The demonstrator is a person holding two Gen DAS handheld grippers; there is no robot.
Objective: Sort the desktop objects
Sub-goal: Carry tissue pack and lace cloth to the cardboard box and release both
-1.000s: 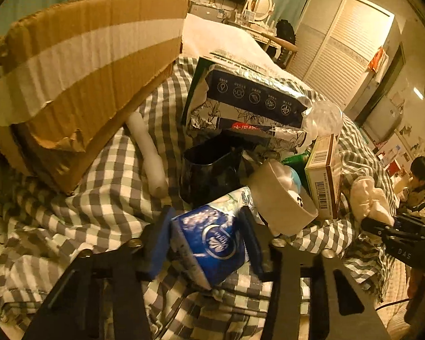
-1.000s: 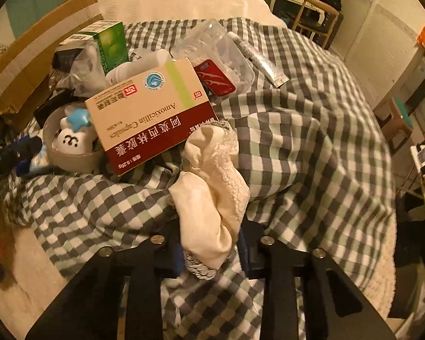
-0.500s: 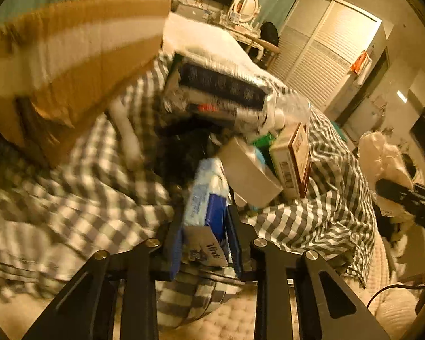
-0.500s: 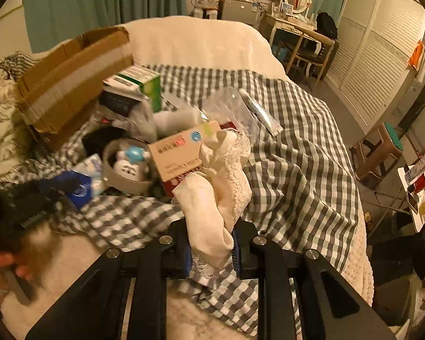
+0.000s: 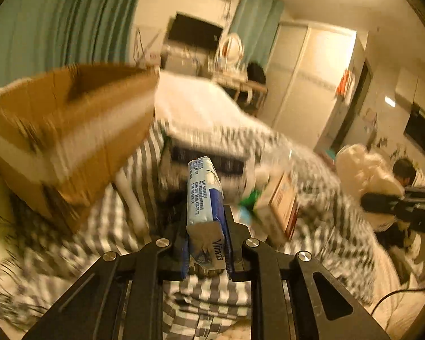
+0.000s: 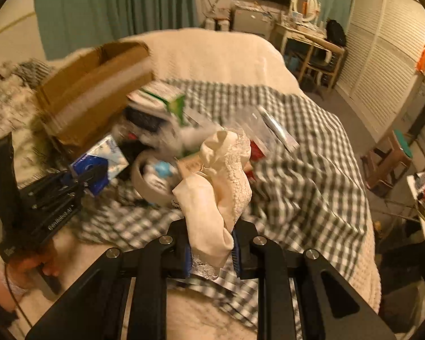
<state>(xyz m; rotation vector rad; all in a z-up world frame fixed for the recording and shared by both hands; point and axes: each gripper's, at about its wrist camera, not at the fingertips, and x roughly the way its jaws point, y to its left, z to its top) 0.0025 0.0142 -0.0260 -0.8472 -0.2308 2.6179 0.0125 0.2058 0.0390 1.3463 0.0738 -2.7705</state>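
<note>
My left gripper [image 5: 206,243] is shut on a blue and white tissue pack [image 5: 205,198] and holds it upright, lifted above the checked cloth [image 5: 104,226]. The pack also shows in the right wrist view [image 6: 100,164], with the left gripper [image 6: 85,175] on it. My right gripper [image 6: 211,243] is shut on a cream lace cloth [image 6: 218,181] and holds it above the bed; that cloth also shows in the left wrist view [image 5: 365,167]. A cardboard box [image 5: 65,136] stands open at the left, also visible in the right wrist view [image 6: 96,90].
A pile lies on the checked cloth [image 6: 311,164]: a grey bowl with small toys [image 6: 153,178], a green and white box [image 6: 161,102], a medicine box [image 5: 280,206], clear plastic packaging [image 6: 257,124]. A stool [image 6: 391,158] and desk [image 6: 311,42] stand beyond the bed.
Both grippers have risen away from the bed with their loads. The tissue pack came off the cloth and turned upright. The views are blurred by motion.
</note>
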